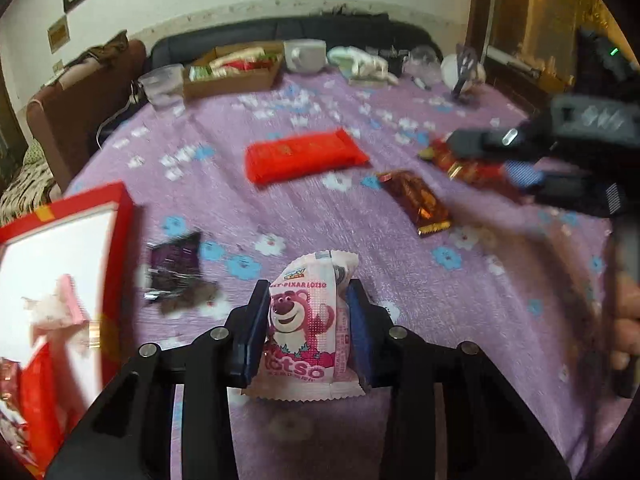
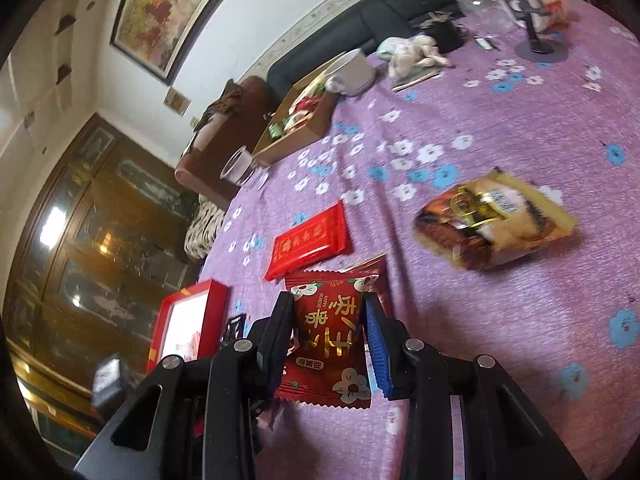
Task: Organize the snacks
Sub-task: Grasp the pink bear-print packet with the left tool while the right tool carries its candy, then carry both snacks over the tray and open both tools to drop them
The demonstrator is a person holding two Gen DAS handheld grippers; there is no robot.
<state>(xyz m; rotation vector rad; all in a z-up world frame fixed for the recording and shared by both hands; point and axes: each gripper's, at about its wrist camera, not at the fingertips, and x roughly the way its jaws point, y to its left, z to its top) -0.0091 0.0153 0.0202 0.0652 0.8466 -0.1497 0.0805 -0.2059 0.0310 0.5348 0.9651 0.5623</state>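
My left gripper is shut on a pink Lotso snack packet, held above the purple flowered tablecloth. A red box with a white inside holds several snacks at the left; it also shows in the right wrist view. My right gripper is shut on a dark red snack packet; it appears at the right of the left wrist view. On the cloth lie a long red packet, a brown packet, a dark purple packet and a brown-and-cream packet.
At the table's far side stand a cardboard box of snacks, a white mug, a clear cup, a soft toy and a small stand. A brown chair stands at the left.
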